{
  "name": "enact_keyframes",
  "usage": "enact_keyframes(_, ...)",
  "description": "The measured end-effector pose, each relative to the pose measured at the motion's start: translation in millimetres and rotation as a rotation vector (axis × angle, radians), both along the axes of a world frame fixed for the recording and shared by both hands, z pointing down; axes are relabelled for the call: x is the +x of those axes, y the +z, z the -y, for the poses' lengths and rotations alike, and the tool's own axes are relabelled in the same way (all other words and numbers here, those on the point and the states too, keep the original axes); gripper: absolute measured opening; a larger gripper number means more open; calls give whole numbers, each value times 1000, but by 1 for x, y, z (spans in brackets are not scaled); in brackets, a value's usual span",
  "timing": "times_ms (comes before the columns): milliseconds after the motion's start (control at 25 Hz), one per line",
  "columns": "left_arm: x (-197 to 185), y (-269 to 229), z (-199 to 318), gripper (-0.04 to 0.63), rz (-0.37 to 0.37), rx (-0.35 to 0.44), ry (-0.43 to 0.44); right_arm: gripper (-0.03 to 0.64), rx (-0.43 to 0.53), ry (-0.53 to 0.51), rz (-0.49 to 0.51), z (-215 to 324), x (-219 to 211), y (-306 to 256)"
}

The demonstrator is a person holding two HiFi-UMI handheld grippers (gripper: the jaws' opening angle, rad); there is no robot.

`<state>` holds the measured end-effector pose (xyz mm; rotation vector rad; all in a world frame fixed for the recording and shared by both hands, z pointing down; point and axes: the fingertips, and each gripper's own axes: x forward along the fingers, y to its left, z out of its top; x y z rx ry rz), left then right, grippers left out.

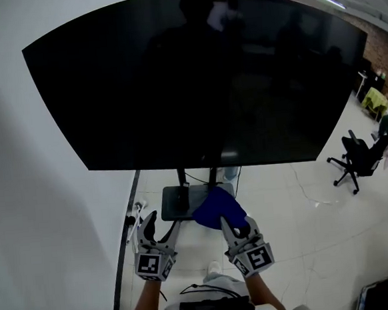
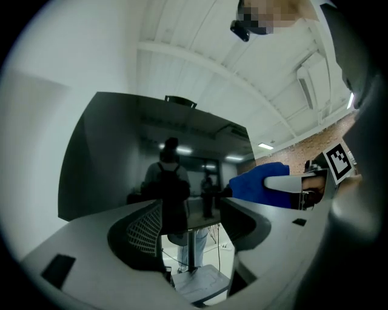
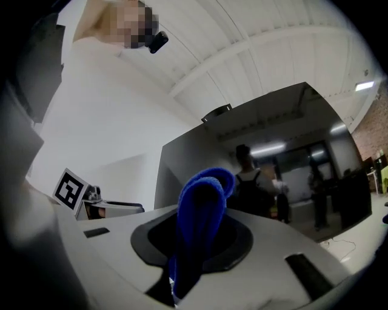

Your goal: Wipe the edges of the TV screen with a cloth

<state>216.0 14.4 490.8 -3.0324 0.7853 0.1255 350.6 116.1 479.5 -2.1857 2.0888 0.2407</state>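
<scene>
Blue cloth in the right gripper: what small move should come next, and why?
Probably raise the right gripper until the blue cloth meets the bottom edge of the TV. Its jaws are shut on the cloth, but it hangs below the TV and touches nothing. The left gripper is open and empty, so no regrasp seems needed.

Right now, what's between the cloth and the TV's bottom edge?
Head view: only the stand posts between cloth and TV; otherwise bare.
</scene>
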Motion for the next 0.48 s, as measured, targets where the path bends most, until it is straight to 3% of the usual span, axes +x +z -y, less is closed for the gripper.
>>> enact_keyframes(280, 89, -25, 45, 284, -19, 31, -10, 80, -1, -99, 39, 58, 67, -34)
enact_keyframes(480, 102, -44, 70, 284, -47, 43, 9, 80, 50, -72, -23, 83, 95, -59)
